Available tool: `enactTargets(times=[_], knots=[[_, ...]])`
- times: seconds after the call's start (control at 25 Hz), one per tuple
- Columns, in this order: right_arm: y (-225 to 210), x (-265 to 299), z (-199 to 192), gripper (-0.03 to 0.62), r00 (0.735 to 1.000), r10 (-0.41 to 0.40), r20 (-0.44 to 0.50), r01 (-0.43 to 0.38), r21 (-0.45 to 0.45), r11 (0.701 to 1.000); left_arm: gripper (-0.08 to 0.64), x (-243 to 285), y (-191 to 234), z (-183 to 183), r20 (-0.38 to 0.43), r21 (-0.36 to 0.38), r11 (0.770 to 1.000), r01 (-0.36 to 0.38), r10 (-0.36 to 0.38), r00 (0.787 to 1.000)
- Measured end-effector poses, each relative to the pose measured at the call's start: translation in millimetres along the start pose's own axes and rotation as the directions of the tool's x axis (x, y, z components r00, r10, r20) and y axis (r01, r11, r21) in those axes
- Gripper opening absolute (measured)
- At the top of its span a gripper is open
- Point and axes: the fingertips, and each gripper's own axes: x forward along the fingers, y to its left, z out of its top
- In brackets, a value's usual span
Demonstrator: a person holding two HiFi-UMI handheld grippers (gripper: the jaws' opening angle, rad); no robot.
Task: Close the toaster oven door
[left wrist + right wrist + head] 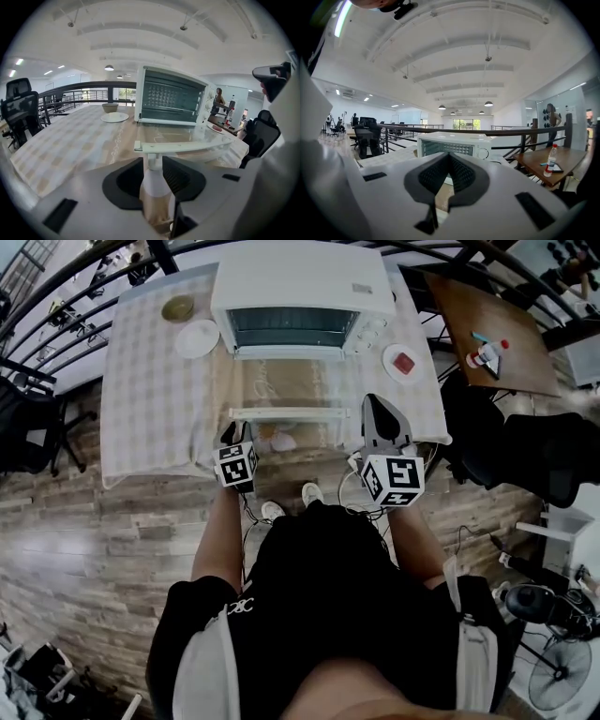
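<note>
The white toaster oven (300, 287) stands at the back of a checked table (150, 399). Its glass door (286, 385) lies folded down flat toward me. The door handle (291, 413) is a white bar along the front edge. My left gripper (236, 430) is at the handle's left end. In the left gripper view the left gripper (153, 171) is shut on the handle's white post, with the bar (187, 146) running off to the right. My right gripper (377, 404) hovers near the handle's right end, shut and empty. It looks over the oven (452, 144).
A white plate (197, 337) and an olive bowl (177, 307) sit left of the oven. A small plate with red food (403, 362) sits to its right. A brown side table (487, 329) with a bottle stands further right, and black office chairs (28, 427) stand to the left.
</note>
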Motion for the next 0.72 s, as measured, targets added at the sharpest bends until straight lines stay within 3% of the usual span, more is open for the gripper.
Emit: enactTargets(times=[0.32, 0.48, 0.72], knots=[[-17.3, -4.1, -3.3, 0.003, 0.999, -0.041, -0.012, 0.041, 0.0, 0.999, 0.129, 18.7, 9.4, 3.5, -0.023, -0.037, 0.999, -0.015, 0.014, 1.0], [-20.0, -8.3, -4.9, 0.003, 0.999, -0.05, -0.011, 0.05, 0.006, 0.999, 0.078, 17.9, 2.4, 10.3, -0.016, -0.004, 1.0, 0.0, 0.0, 1.0], [-18.7, -12.5, -1.8, 0.003, 0.999, -0.05, 0.01, 0.05, 0.017, 0.999, 0.077, 2.9, -3.7, 37.5, 0.039, 0.007, 0.999, 0.032, -0.032, 0.999]])
